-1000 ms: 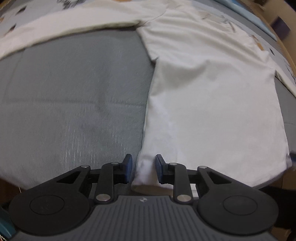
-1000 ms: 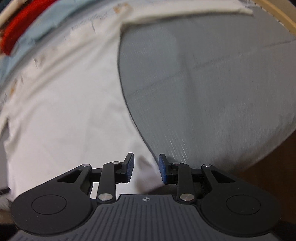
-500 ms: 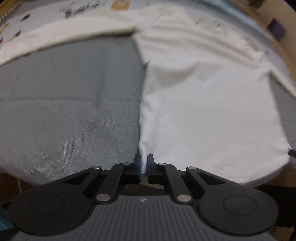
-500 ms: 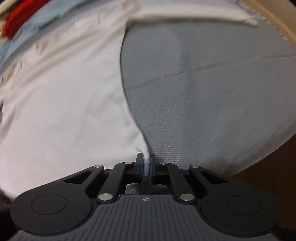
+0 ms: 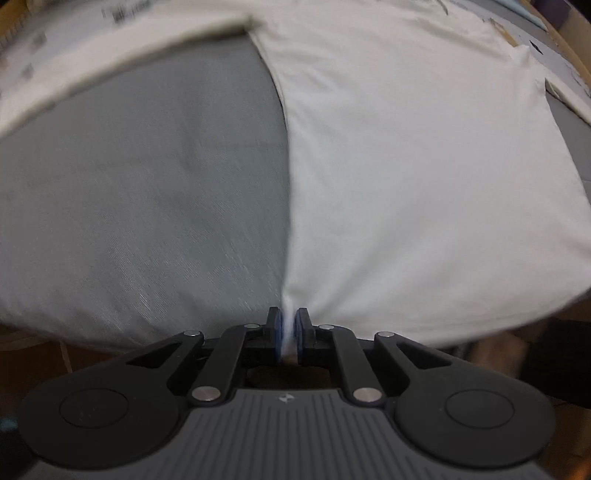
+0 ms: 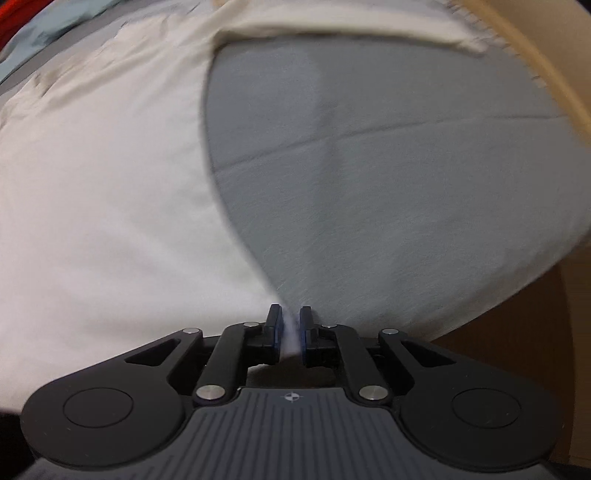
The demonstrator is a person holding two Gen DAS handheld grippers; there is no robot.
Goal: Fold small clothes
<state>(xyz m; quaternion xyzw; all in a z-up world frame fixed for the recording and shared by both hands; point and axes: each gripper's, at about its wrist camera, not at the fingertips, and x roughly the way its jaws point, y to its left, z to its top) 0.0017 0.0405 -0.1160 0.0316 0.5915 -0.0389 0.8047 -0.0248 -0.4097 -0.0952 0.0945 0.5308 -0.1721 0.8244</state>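
Fabric is pinched between the blue pads (image 5: 276, 332) of the left gripper (image 5: 287, 329), which is clenched on the near left hem corner of the white shirt (image 5: 424, 177). The opposite near corner of the shirt (image 6: 103, 192) is clamped in the same way by the right gripper (image 6: 289, 329). Beyond the fingers, the garment is spread flat on a grey cloth (image 5: 140, 192), with one long sleeve (image 6: 332, 26) stretched out sideways at the far end
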